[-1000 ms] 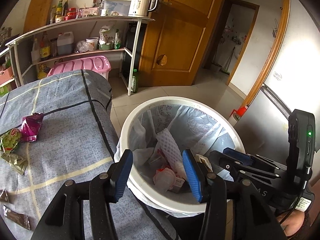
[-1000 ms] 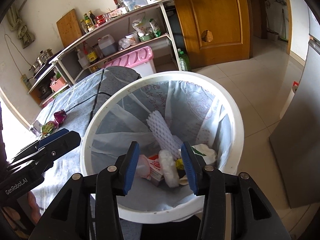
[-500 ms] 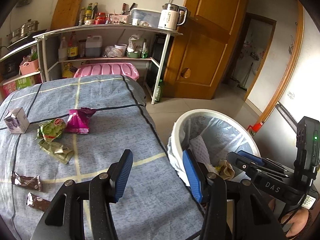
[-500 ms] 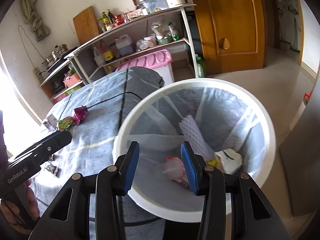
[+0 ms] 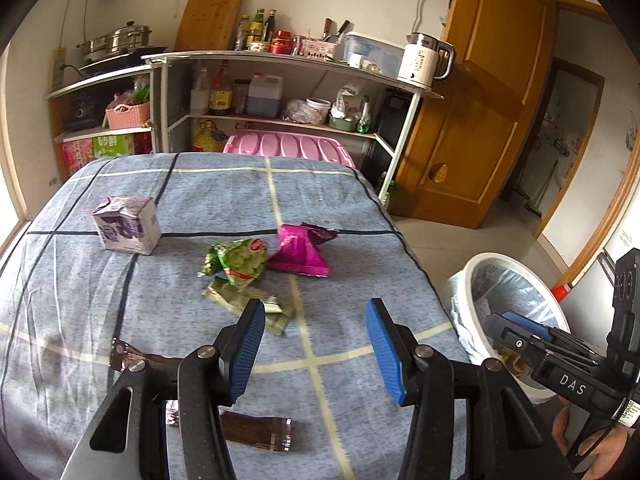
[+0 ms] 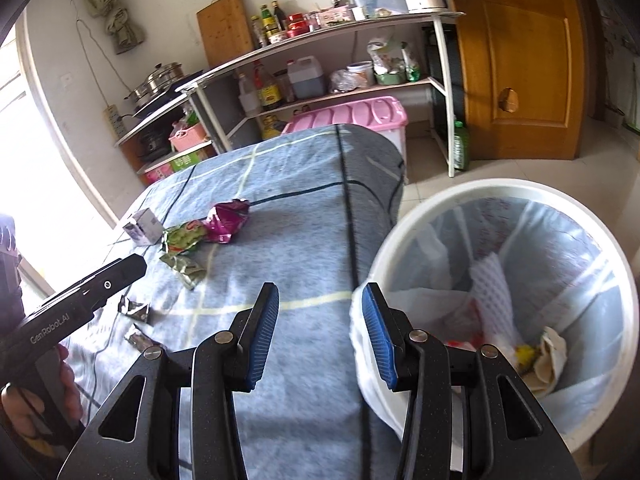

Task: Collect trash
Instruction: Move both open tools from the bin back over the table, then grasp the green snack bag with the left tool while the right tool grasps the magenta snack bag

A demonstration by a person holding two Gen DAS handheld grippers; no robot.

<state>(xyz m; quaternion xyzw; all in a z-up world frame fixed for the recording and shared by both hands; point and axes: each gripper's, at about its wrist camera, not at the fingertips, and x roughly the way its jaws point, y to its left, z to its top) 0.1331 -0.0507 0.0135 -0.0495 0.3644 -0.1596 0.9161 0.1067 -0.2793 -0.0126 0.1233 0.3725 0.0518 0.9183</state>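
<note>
The left gripper (image 5: 314, 344) has its jaws spread with nothing between them, above the blue cloth (image 5: 340, 208); the right gripper (image 6: 320, 334) also (empty). Wrappers lie ahead: green (image 5: 236, 262), magenta (image 5: 298, 254), beside a small carton (image 5: 126, 230), and the lined bin (image 6: 404, 224) stands to the right.

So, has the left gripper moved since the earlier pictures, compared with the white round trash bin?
Yes. The left gripper swung away from the white round trash bin, which now sits at its right, and it is over the blue checked cloth.
</note>
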